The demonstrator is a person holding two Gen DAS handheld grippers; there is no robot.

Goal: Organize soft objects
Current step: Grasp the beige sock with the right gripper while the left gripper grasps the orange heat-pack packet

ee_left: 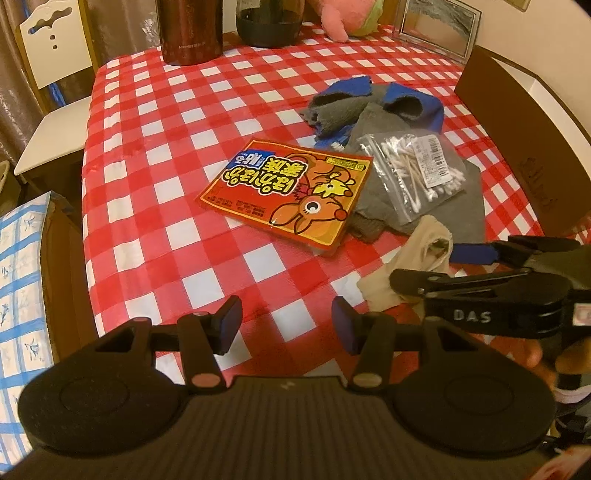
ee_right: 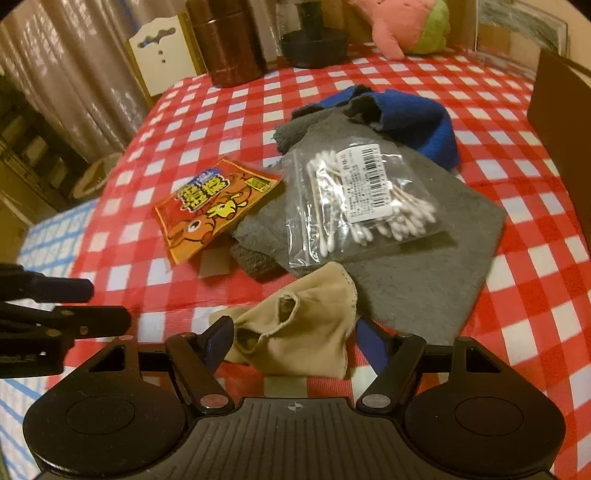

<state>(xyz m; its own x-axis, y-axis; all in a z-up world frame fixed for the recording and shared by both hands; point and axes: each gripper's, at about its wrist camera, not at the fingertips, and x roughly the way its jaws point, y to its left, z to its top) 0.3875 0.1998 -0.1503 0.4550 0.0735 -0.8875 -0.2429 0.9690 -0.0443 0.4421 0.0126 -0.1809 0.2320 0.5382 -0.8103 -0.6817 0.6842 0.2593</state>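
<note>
A beige sock (ee_right: 306,332) lies on the checkered tablecloth (ee_right: 535,229), between the open fingers of my right gripper (ee_right: 295,347); it also shows in the left wrist view (ee_left: 413,266). Behind it lie a grey cloth (ee_right: 417,266), a bag of cotton swabs (ee_right: 354,199) on top of it, a blue-and-grey cloth (ee_right: 406,118) and an orange heat-pack packet (ee_right: 214,206). My left gripper (ee_left: 286,325) is open and empty above the table's near edge, left of the right gripper (ee_left: 424,269).
A brown flask (ee_left: 190,29), a dark jar (ee_left: 269,22), a pink plush toy (ee_left: 347,16) and a mirror frame (ee_left: 437,26) stand at the back. A brown box (ee_left: 524,147) is on the right. A white chair (ee_left: 48,74) and blue-patterned cloth (ee_left: 22,280) are on the left.
</note>
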